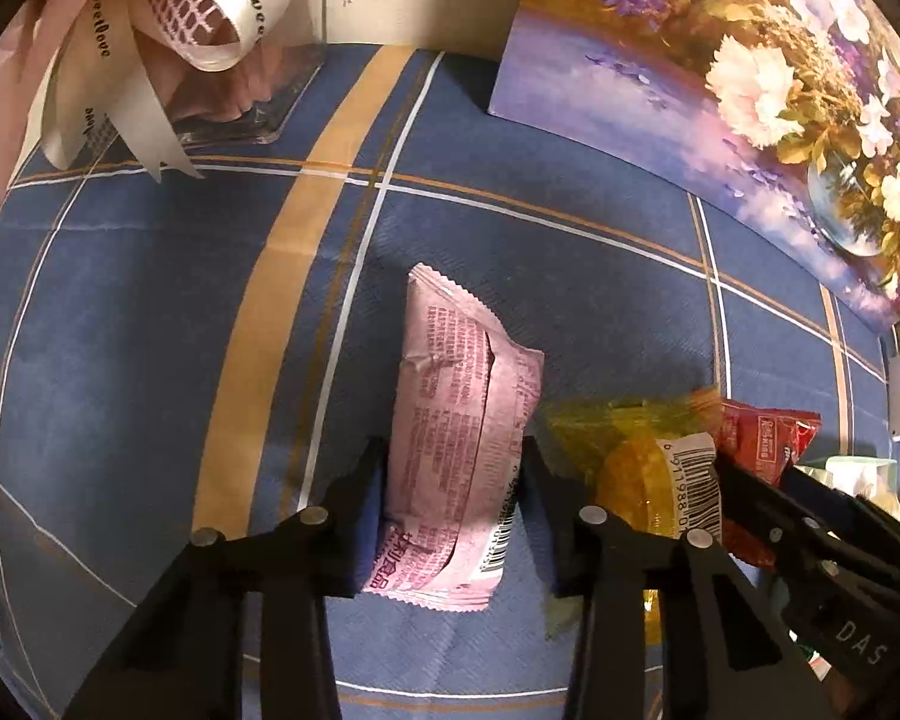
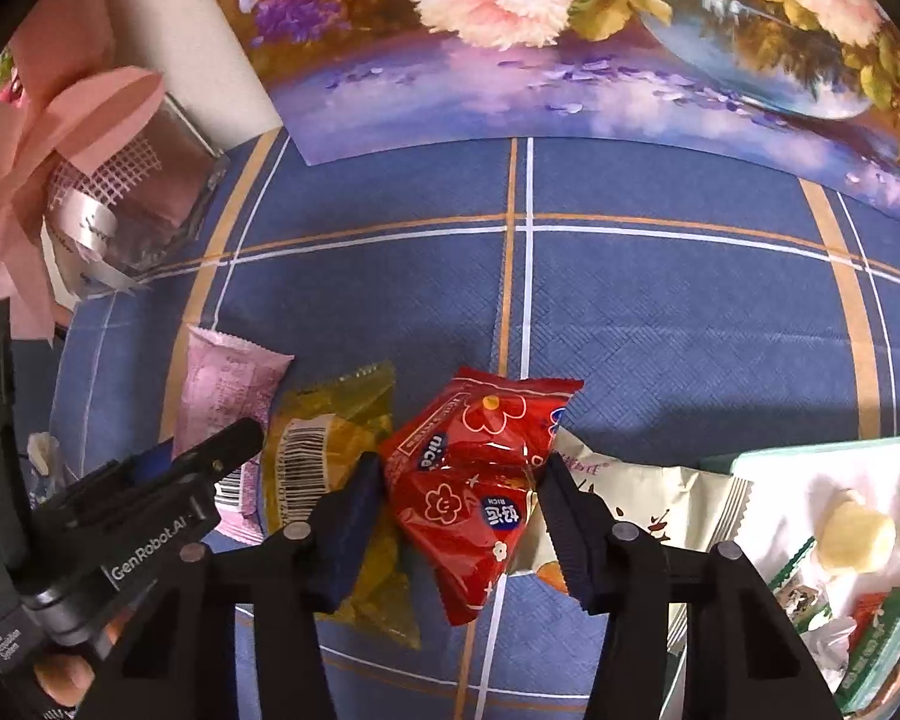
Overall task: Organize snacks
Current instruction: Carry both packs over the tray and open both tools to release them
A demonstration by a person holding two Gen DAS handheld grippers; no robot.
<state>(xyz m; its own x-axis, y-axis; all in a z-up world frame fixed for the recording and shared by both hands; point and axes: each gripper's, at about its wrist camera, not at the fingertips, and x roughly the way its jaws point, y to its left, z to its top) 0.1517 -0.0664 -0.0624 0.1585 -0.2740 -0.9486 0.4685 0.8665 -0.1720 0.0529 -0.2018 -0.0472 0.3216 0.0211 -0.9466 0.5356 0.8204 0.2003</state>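
Note:
A pink snack packet [image 1: 462, 438] lies on the blue checked tablecloth [image 1: 150, 330], and my left gripper [image 1: 453, 483] is closed around its lower half, one finger on each side. A yellow packet [image 1: 648, 462] lies just right of it. A red packet [image 2: 480, 480] sits between the fingers of my right gripper [image 2: 462, 507], which presses on both its sides. The pink packet [image 2: 222, 396] and yellow packet [image 2: 330, 456] lie to its left in the right wrist view, and a white packet [image 2: 648, 498] lies partly under it on the right.
A clear box with a pink ribbon bow [image 2: 120, 192] stands at the back left. A flower painting [image 2: 570, 48] leans along the back. A bag of assorted snacks [image 2: 840, 552] lies at the right. The left gripper's body [image 2: 120, 516] is close on the left.

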